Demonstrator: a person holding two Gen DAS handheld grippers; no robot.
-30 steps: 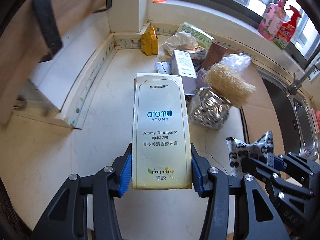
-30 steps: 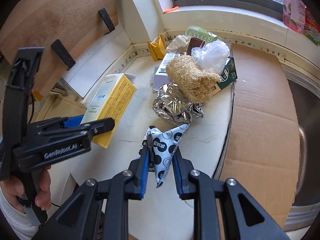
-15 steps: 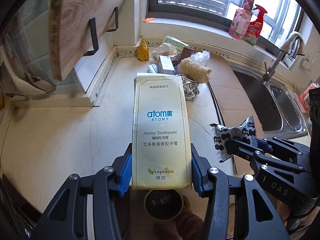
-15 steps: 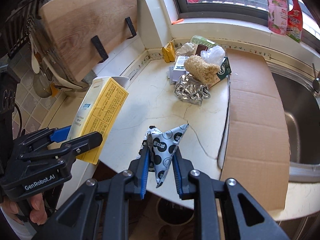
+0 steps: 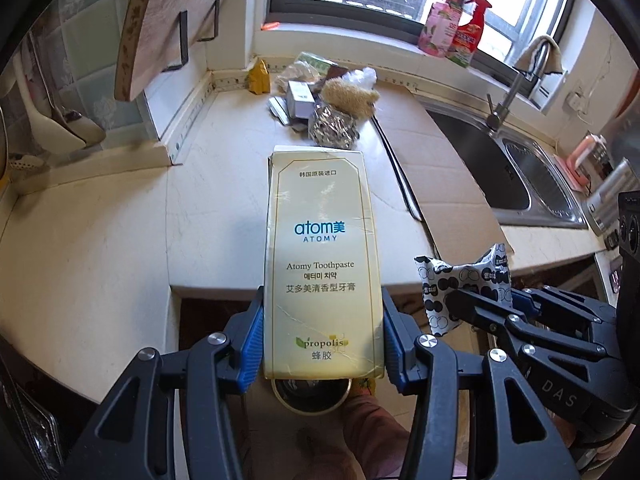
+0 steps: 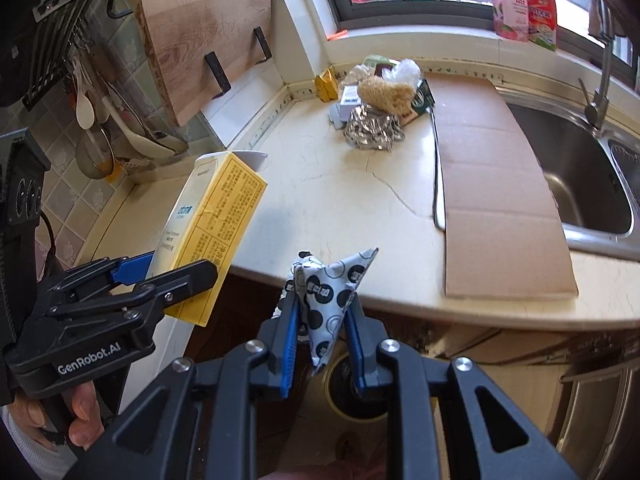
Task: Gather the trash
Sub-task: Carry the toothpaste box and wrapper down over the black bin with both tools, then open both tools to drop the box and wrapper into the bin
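My left gripper point(image 5: 322, 344) is shut on a pale yellow Atomy toothpaste box point(image 5: 323, 264), held past the counter's front edge; the box also shows in the right wrist view point(image 6: 216, 228). My right gripper point(image 6: 322, 340) is shut on a black-and-white dotted wrapper point(image 6: 326, 292), seen in the left wrist view too point(image 5: 464, 284). A round bin point(image 6: 352, 392) stands on the floor below both grippers, partly hidden by them; it also shows in the left wrist view point(image 5: 310, 394). More trash lies at the back of the counter: crumpled foil point(image 6: 372, 128), a loofah point(image 6: 384, 92), small boxes and bags.
A flat cardboard sheet point(image 6: 492, 184) covers the counter beside the steel sink point(image 6: 580, 176). A wooden cutting board point(image 6: 200, 44) leans on the left wall above hanging utensils. Bottles point(image 5: 452, 28) stand on the window sill. Cabinet fronts lie below the counter edge.
Both grippers have drawn back from the counter with their items, past its front edge. The floor bin has come into view beneath them.
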